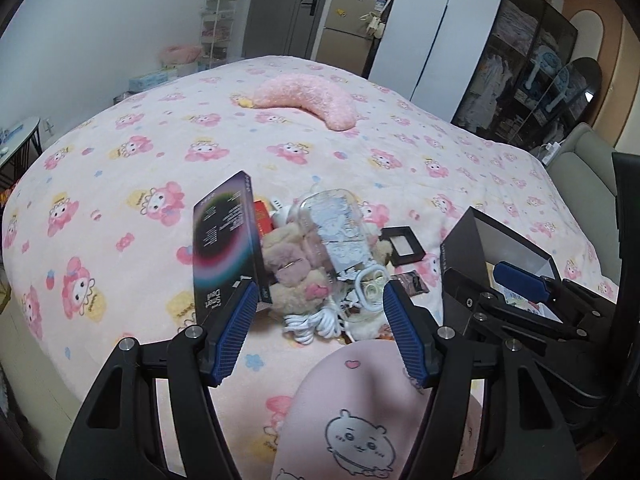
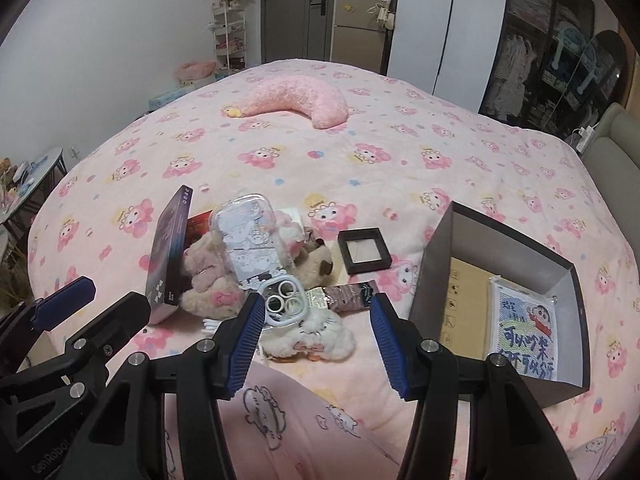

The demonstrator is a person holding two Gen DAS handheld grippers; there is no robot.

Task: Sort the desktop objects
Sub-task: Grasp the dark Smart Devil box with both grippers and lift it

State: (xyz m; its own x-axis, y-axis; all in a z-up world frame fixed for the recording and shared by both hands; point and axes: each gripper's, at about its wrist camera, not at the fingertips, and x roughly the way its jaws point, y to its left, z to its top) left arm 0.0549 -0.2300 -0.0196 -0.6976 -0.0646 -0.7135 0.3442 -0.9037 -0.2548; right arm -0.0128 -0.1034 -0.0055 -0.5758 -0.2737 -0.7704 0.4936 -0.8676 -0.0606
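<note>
A pile of small things lies on the pink bedspread (image 1: 120, 184) in front of both grippers. It holds a dark upright box (image 1: 224, 248) (image 2: 168, 256), a clear phone case (image 1: 340, 232) (image 2: 252, 236), beige plush toys (image 1: 292, 276) (image 2: 204, 276), a white cable (image 1: 308, 322), a brown sachet (image 2: 352, 296) and a small black square frame (image 1: 402, 246) (image 2: 366, 250). To the right stands an open grey box (image 2: 448, 272) (image 1: 472, 248) with a cartoon card (image 2: 524, 340) inside. My left gripper (image 1: 320, 286) hovers open just short of the pile. My right gripper (image 2: 316, 298) is open too, with nothing between its fingers.
A pink crescent pillow (image 1: 308, 100) (image 2: 296, 100) lies far back on the bed. A person's knee in pink pyjamas (image 1: 360, 420) (image 2: 280, 420) rises below the grippers. A small side table (image 2: 36, 176) stands left of the bed, a beige sofa (image 1: 580, 168) to the right.
</note>
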